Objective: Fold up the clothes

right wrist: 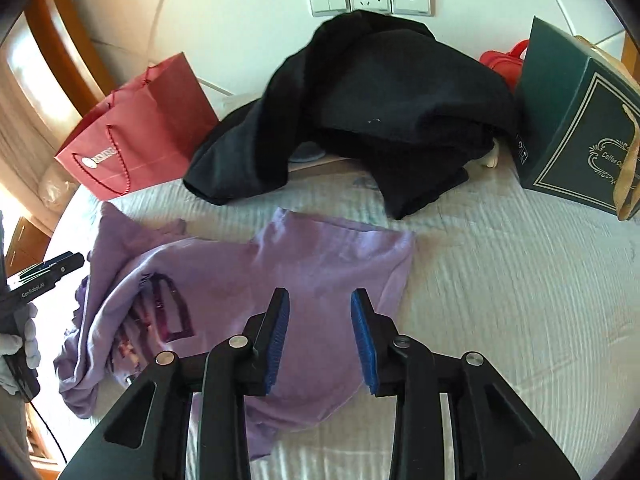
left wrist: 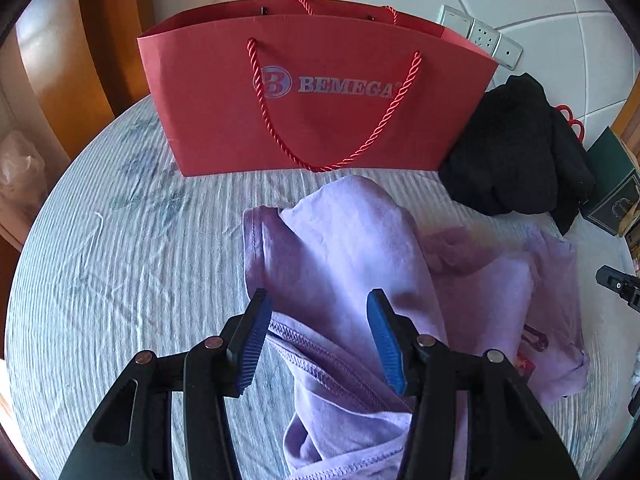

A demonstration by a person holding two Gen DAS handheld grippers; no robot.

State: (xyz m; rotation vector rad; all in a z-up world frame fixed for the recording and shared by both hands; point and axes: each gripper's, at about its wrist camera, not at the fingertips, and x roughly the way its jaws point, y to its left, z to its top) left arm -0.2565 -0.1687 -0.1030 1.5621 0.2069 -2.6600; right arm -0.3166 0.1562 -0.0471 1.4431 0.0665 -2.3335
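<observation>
Crumpled lilac jersey shirt on ribbed bedspread; both ridged-padded tools apart, empty.

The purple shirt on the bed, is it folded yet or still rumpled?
Still rumpled. The purple shirt lies bunched on the bed, one side heaped in loose creases, hem turned over, edges uneven; no neat fold shows.

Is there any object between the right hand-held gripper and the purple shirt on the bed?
Nothing visible is in the way. The right hand-held gripper is open directly above the crumpled light purple cotton shirt. The black garment lies farther back.
</observation>
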